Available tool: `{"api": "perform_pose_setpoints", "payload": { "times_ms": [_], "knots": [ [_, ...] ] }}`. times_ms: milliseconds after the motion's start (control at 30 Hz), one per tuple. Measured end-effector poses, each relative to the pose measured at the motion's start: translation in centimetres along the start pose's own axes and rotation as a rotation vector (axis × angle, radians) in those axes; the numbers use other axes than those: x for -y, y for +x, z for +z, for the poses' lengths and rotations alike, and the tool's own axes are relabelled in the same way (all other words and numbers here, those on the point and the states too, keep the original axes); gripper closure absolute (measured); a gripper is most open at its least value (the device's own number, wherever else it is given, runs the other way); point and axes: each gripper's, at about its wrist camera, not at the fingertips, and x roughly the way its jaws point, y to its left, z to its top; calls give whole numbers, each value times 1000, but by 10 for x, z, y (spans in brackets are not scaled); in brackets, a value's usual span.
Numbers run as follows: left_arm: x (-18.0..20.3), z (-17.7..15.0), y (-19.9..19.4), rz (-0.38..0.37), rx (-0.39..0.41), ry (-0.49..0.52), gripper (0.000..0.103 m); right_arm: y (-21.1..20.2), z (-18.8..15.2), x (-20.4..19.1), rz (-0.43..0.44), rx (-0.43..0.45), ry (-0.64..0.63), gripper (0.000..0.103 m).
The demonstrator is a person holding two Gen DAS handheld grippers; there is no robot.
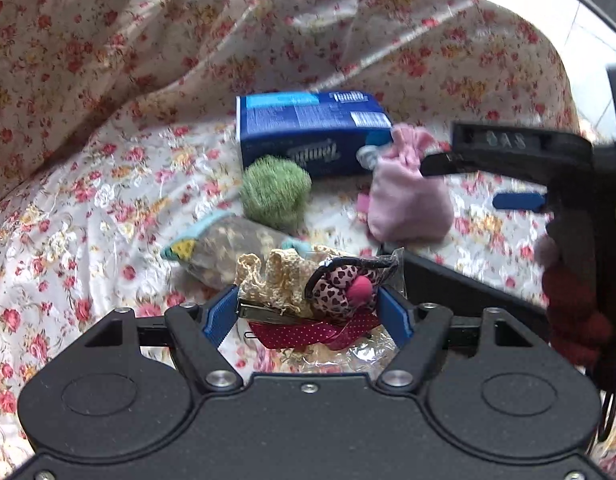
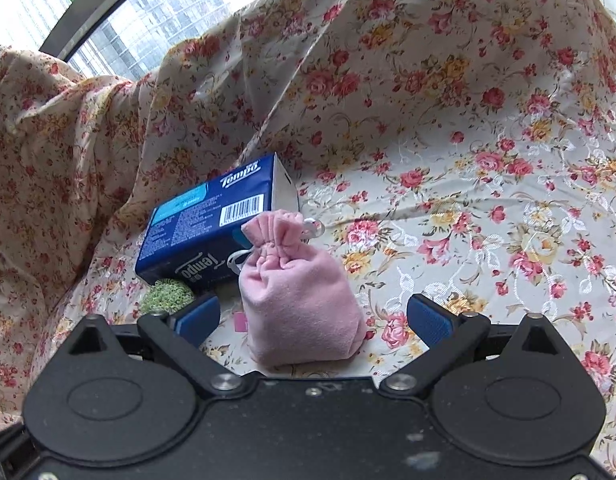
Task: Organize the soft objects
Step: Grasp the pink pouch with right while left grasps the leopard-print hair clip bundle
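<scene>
We record a flowered cloth (image 2: 468,184) under everything, rising in folds at the back. On it, a tissue box (image 1: 308,136) lies farthest back. Just before the box in the left wrist view sit a fuzzy ball (image 1: 275,194) at left and a drawstring pouch (image 2: 295,292) at right. Before the ball lies a filled sachet (image 1: 223,250). Nearest us, a wrapped bundle of trimmings (image 1: 308,300) sits between the left gripper (image 1: 308,312) fingers.
</scene>
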Motion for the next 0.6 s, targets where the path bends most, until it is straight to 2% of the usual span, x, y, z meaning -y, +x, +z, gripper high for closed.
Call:
{"api": "perform_pose_setpoints", "payload": {
  "times_ms": [367, 433, 500, 600],
  "knots": [
    [-1, -6, -4, 12, -27, 6, 34, 35, -4, -15, 5, -102, -20, 2],
    [0, -7, -5, 14, -29, 6, 34, 43, -6, -15, 1, -130, -22, 8],
    [0, -7, -6, 14, -31, 7, 34, 51, -7, -16, -4, -160, -23, 24],
    [1, -8, -6, 17, -32, 10, 34, 51, -8, -17, -29, -159, -34, 39]
  ]
}}
